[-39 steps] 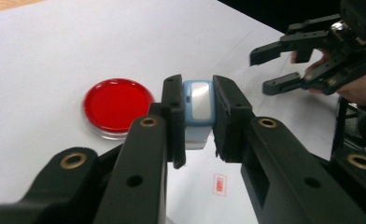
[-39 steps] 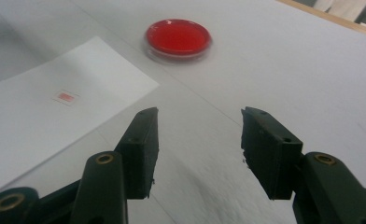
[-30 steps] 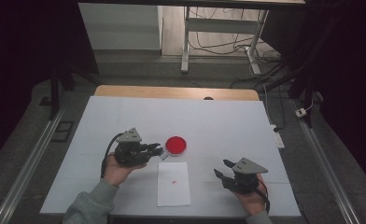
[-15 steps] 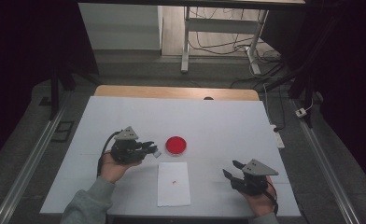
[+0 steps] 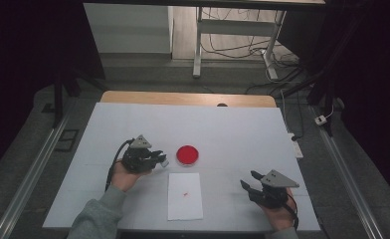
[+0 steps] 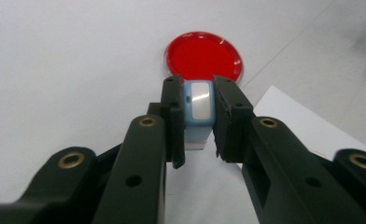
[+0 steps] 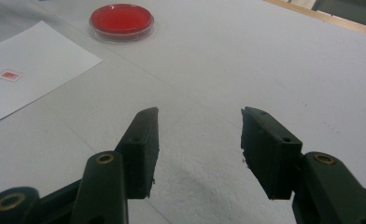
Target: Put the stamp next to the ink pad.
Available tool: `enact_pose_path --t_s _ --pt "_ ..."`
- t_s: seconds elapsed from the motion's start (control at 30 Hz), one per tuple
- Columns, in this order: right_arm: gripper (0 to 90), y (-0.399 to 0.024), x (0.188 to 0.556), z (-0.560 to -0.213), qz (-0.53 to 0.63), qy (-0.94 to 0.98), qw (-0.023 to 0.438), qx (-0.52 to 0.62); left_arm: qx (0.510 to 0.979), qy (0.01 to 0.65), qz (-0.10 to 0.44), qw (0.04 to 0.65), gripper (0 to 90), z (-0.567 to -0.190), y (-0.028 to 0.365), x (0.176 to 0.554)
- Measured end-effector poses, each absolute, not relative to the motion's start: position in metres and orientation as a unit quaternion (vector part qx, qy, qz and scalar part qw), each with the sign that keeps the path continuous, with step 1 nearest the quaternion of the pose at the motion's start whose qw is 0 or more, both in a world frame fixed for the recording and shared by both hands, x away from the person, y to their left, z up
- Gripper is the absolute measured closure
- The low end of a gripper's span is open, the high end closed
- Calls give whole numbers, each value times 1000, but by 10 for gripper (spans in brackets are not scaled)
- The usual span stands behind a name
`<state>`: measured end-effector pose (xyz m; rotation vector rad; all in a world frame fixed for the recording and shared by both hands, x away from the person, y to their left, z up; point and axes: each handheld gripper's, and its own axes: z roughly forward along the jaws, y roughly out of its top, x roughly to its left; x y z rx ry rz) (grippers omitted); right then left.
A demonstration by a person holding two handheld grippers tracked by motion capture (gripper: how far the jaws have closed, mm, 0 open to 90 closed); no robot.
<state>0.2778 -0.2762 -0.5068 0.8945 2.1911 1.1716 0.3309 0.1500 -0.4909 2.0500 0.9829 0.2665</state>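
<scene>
The left tool pinches a small light-blue stamp block between its two black jaws; in the left gripper view the jaw pads press against both side faces of the block, and a pale grey rectangular face of the block is turned toward the camera. In the high view the left tool is held by the left hand above the white tabletop, just left of the red ink dish. The jaw tips point toward the dish. In the left gripper view the dish lies directly beyond the block, close to it; whether block and dish touch cannot be told.

The red ink dish is a shallow round dish with a clear rim, resting on the tabletop near its centre.

A white paper sheet lies flat on the tabletop, just on the near side of the dish and apart from it. The sheet bears one small red stamp mark near its middle; in the right gripper view the mark appears as a small red square.

The right tool is spread, with nothing between its jaws. It is held by the right hand at the near right part of the tabletop, well apart from the sheet and the dish. In the right gripper view its jaws point across bare tabletop, with the dish and the sheet at upper left.
</scene>
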Motion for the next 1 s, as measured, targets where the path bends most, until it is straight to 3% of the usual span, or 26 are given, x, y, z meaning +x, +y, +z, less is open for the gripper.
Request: enact_pose_path --t_s 0.77,1.0 --pt "461 -277 277 -507 424 805 250 331 832 393 118 373 744 -503 142 339" --pt "460 -279 278 -507 424 804 252 333 833 393 113 372 695 -505 144 338"
